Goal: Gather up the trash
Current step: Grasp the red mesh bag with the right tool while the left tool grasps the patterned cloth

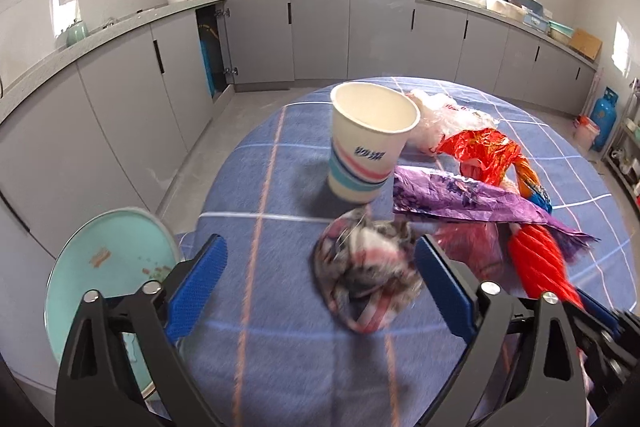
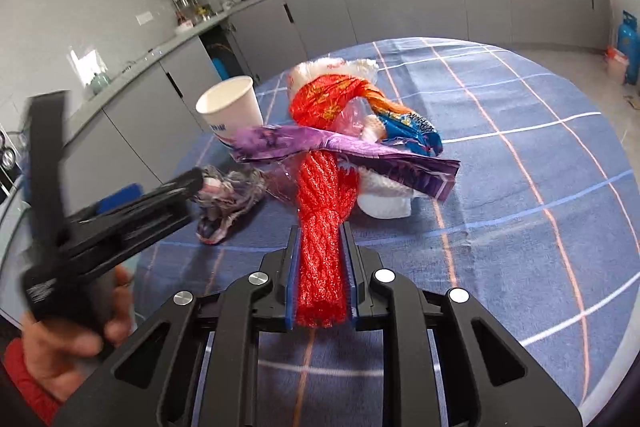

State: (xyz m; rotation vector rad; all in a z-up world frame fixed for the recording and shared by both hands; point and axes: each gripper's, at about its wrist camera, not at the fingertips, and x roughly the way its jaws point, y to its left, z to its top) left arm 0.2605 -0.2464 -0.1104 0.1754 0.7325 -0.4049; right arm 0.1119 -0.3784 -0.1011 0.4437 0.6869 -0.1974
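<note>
A heap of trash lies on the blue checked tablecloth [image 1: 256, 355]: a paper cup [image 1: 370, 143], a purple wrapper [image 1: 472, 203], a red-orange foil wrapper [image 1: 480, 151] and a clear plastic bag [image 1: 436, 111]. My left gripper [image 1: 320, 245] is open around a crumpled plaid rag [image 1: 368, 267], which sits close to the right finger. In the right wrist view my right gripper [image 2: 322, 227] is shut on a red mesh net [image 2: 324, 187] that runs under the purple wrapper [image 2: 360, 151]. A hand holds the left gripper [image 2: 176, 191] at the left, beside the rag [image 2: 228, 199].
A teal plate [image 1: 112, 267] with crumbs sits off the table's left edge. White crumpled paper [image 2: 384, 199] lies under the heap. Grey kitchen cabinets [image 1: 320, 35] ring the room, one door open. A blue gas cylinder [image 1: 604, 115] stands at the far right.
</note>
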